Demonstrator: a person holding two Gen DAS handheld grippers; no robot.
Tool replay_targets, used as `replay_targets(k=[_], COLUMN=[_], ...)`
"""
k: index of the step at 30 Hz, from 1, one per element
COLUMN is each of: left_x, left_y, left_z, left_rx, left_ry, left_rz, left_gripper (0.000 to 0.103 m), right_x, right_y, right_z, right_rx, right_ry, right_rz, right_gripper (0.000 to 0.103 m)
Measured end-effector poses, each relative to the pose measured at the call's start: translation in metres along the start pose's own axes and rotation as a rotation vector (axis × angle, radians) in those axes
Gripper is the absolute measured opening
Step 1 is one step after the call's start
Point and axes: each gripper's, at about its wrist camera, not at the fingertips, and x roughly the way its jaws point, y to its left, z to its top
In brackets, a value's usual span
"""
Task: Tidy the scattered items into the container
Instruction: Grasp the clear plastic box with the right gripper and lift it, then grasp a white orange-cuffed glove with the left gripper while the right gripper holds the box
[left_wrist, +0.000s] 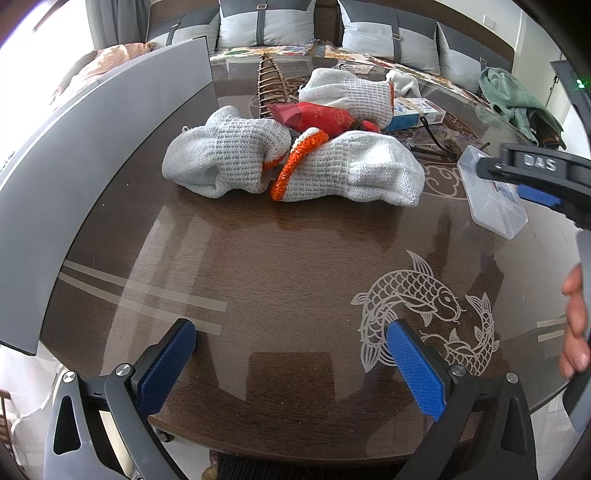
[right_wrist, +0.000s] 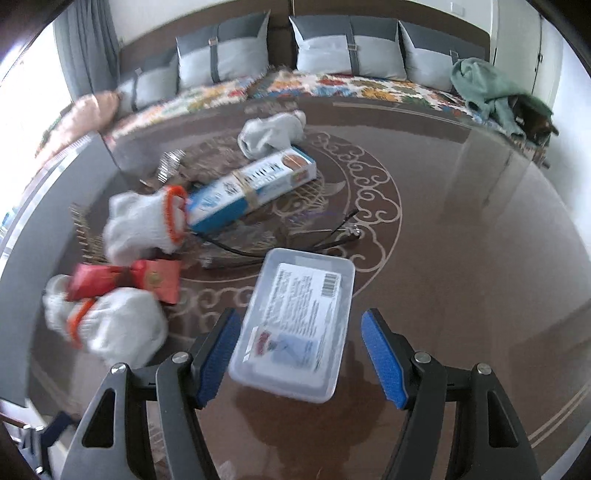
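1. Where the glass-topped brown table fills both views, we note a grey panel along its left edge and a sofa with grey cushions behind it.
2. We count three white knit gloves with orange cuffs: two lie side by side mid-table, touching a red packet; a third lies behind them.
3. We see a blue-and-white carton with one end at a glove cuff, and a thin black cable near it.
4. The clear plastic box, label up, lies on the table between the right gripper's blue pads; the jaws stand wide apart, and contact with the left pad we cannot tell, the view being blurred.
5. The left gripper hangs over bare table, fingers spread, holding nothing.
6. A hand shows at the right edge.
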Motion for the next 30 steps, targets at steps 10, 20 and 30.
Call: replay_targets(k=[10, 20, 30], left_x=[0.001, 0.002, 0.001], left_y=[-0.001, -0.002, -0.002], left_z=[0.001, 0.000, 0.001], left_rx=[-0.001, -0.008, -0.009], left_ry=[0.000, -0.001, 0.001], left_rz=[0.000, 0.001, 0.003], left_gripper=[0.103, 0.103, 0.103], right_x=[0.022, -0.028, -0.060], right_y=[-0.014, -0.042, -0.053], right_z=[-0.004, -0.077, -0.099], right_rx=[0.059, 0.084, 0.087], right_ry=[0.058, 0.014, -0.150], right_rz=[0.061, -0.016, 0.051], right_gripper=[0.064, 0.064, 0.065])
